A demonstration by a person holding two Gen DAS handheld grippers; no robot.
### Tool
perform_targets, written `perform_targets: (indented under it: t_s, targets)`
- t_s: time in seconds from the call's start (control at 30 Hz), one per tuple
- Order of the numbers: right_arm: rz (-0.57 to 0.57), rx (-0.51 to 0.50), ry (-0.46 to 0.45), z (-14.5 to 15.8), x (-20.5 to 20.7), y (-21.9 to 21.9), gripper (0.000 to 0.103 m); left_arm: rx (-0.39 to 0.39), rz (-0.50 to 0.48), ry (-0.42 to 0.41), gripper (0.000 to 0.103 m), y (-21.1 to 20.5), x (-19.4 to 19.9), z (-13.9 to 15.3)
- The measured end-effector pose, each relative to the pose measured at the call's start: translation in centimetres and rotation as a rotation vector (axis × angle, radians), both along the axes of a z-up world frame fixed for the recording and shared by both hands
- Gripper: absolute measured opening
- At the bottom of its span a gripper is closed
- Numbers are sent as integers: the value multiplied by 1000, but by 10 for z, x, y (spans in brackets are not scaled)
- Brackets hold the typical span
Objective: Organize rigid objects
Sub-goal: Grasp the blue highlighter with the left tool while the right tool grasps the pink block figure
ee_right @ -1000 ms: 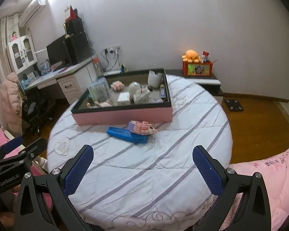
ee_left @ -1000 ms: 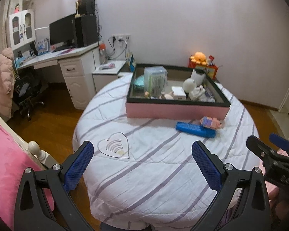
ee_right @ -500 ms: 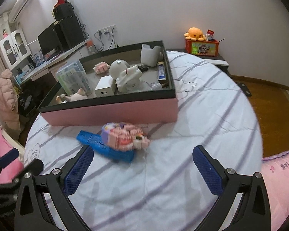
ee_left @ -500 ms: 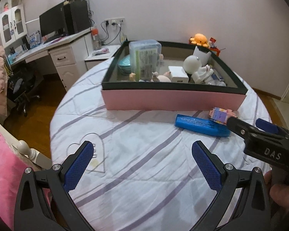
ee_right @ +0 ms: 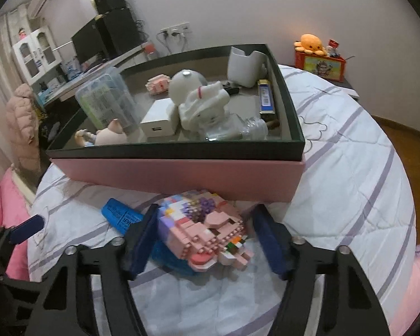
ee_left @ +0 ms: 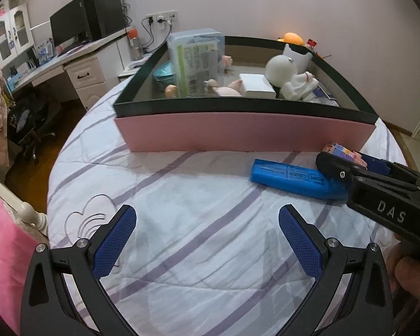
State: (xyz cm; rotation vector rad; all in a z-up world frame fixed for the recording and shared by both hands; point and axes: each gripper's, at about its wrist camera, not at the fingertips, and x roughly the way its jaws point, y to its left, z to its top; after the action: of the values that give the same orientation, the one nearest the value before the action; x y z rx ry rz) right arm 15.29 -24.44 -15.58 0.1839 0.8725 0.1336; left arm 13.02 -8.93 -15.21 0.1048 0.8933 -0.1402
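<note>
My right hand-held gripper [ee_right: 203, 240] is over the brick-built toy [ee_right: 207, 229], and its jaws are closing with the toy between them. The left pad [ee_right: 141, 245] is at the toy's side or almost there; the right pad [ee_right: 268, 242] is apart from it, with a gap I can see. So I do not hold the toy yet.

The toy lies on the striped bed cover [ee_right: 350, 173], just in front of the pink wall of the storage box [ee_right: 182, 173]. It rests partly on top of the blue case [ee_left: 296, 179], whose long axis runs along the front of the box. The toy's long axis runs from the box towards me, roughly along the line of my fingers, so the pads come onto its two long sides. I judge this the right way to take it, because the short width fits between the jaws.

My left hand-held gripper [ee_left: 207, 240] is open and empty, low over bare cover, and well to the left of both things. The right hand is clearly the nearer one to the toy.

The box is directly behind the toy and already holds a white figure [ee_right: 201, 103], a clear container [ee_right: 106, 98] and other small things. The coming move, I think, is lift and forward over the dark rim. The blue case under the toy may shift when it rises.
</note>
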Motion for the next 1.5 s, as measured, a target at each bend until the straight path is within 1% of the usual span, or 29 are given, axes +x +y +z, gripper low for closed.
perform_targets:
  t_s: [0.07,0.17,0.5,0.6,0.7,0.77,0.87,0.9,0.93,1.0,1.03,1.17,1.2,1.3,1.37,1.4,1.43,1.47,1.5]
  targets:
    - [9,-22,-6,2,-4,1,62,3,-11,2,103,-6,-1,-1]
    - [-10,-52,-15,4,-11,-6,62,7,-30,-2,103,-16,-3,0]
    - [-81,-69,-16,5,-27,-50,62,-8,-72,21,103,-47,2,-1]
    - [-88,-82,-17,6,-26,-56,62,-34,-77,33,103,-60,5,2]
    - [-81,-88,-17,3,-27,-62,62,-53,-60,29,103,-69,10,3]
    - [-85,-94,-16,0,-27,-66,62,-71,-18,41,103,-73,18,0]
    - [-84,-62,-24,-1,-28,-75,62,-113,35,69,103,-71,30,-7]
    - [-80,-65,-25,-2,-28,-74,62,-106,48,74,103,-71,34,-10]
    - [-75,-74,-25,-2,-27,-72,62,-70,58,83,103,-75,37,-17]
    - [-67,-84,-27,-2,-26,-70,62,-11,45,80,103,-79,36,-21]
    - [-66,-82,-27,-2,-25,-70,62,2,33,76,103,-80,33,-20]
    - [-59,-76,-28,-2,-26,-71,62,7,13,78,103,-63,23,-21]
    - [-56,-78,-28,-2,-27,-70,62,3,10,80,101,-57,21,-21]
    - [-51,-76,-30,-2,-28,-69,62,-21,-1,77,93,-41,16,-19]
    - [-51,-70,-30,-2,-28,-67,62,-18,-17,70,90,-39,15,-19]
    - [-54,-71,-30,-2,-28,-67,62,-16,-22,67,85,-40,15,-19]
    - [-56,-70,-30,-2,-28,-65,62,-15,-31,62,76,-42,15,-18]
    - [-56,-65,-30,-2,-28,-64,62,-16,-41,52,70,-43,14,-17]
    - [-56,-65,-29,-1,-29,-63,62,-17,-48,48,57,-42,14,-16]
